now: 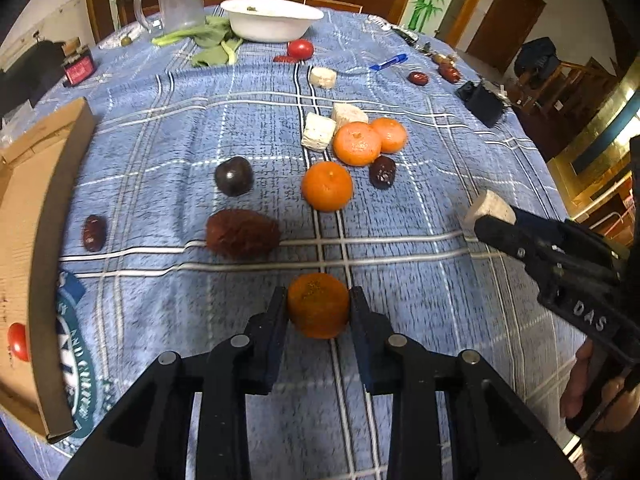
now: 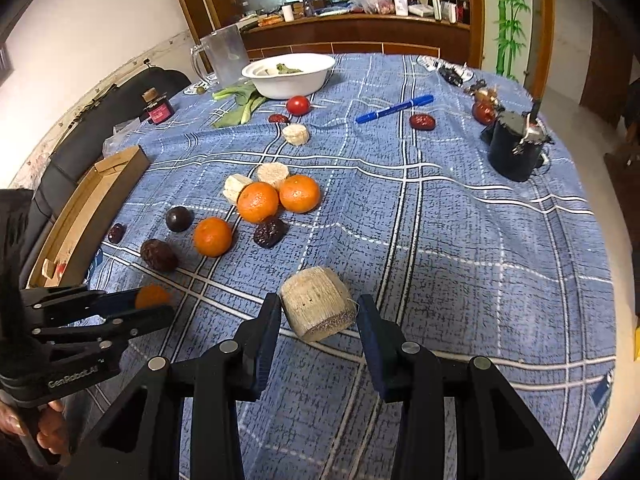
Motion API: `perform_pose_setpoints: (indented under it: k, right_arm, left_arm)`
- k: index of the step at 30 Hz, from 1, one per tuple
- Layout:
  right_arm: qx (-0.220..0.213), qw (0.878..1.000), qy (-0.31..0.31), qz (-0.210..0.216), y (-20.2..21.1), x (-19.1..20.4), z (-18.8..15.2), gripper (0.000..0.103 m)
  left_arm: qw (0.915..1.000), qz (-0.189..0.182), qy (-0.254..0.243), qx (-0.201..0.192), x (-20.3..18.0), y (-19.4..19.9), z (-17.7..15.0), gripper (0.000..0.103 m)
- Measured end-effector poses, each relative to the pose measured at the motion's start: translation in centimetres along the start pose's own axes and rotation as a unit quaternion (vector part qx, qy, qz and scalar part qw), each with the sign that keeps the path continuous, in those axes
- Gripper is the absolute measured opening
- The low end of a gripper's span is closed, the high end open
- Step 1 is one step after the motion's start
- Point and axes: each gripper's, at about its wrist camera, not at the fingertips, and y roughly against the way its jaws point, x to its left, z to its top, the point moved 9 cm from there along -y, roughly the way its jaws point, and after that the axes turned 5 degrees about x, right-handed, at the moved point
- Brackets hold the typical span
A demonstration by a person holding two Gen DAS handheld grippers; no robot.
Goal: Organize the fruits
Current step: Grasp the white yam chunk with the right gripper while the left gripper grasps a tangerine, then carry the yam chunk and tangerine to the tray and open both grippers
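Tangerine (image 1: pixel 318 306) sits clamped between both pads of the left tool (image 1: pixel 319 312).

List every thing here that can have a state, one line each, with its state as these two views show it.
Left tongs: shut on a tangerine.
Right tongs: shut on a pale stalk chunk.
Cardboard box: open, a small tomato inside.
White bowl: upright, greens inside.
Glass mug: upright.
Blue marker: lying flat, capped.
Red bottle: upright, corked.
Three loose tangerines: resting on the cloth.
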Motion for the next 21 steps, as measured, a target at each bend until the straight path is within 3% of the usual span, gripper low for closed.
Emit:
perform_pose_setpoints:
  k: [9,21]
  right_arm:
    - [-0.005,0.999,0.001,-0.037,1.3,1.8,-1.2,0.042]
    - [-0.005,0.999,0.017,-0.04,1.6,7.7,-0.6,0.042]
  left_arm:
    - [0.9997,-0.005,-0.002,-0.024,2.2,3.1,-1.3,0.029]
    - [0.998,0.001,0.022,-0.059,7.0,6.9,-1.4,0.029]
